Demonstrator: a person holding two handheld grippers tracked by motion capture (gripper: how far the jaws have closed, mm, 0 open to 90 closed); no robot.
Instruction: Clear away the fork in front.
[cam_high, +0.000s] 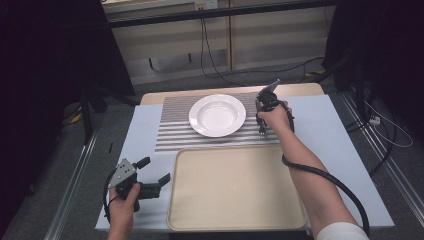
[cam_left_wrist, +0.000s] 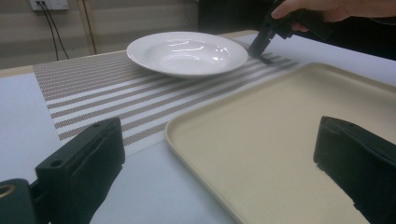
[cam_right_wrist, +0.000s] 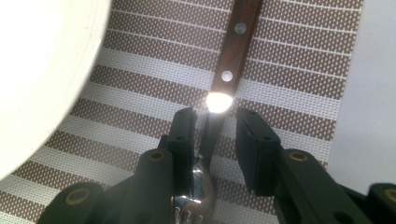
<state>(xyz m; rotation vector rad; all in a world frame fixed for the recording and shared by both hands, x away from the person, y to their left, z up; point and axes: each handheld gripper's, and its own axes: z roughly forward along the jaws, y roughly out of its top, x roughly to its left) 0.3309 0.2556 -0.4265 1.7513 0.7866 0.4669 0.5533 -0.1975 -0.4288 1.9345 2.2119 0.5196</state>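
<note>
A fork with a dark wooden handle (cam_right_wrist: 233, 51) lies on the striped placemat (cam_high: 175, 130), just right of the white plate (cam_high: 217, 115). My right gripper (cam_right_wrist: 214, 126) points down at the fork. Its jaws straddle the thin metal neck, a small gap showing on each side, and the tines show below between them. In the high view the right gripper (cam_high: 260, 128) stands at the plate's right edge. My left gripper (cam_high: 157, 169) rests at the table's front left, open and with nothing in it. Its view looks across the tray's corner toward the plate (cam_left_wrist: 187, 51).
A beige tray (cam_high: 235, 187) with nothing on it lies in front of the placemat. The plate's rim (cam_right_wrist: 37, 70) sits close on the left of the right gripper. Bare white table (cam_high: 330, 130) extends right of the mat. A cable trails from the right forearm.
</note>
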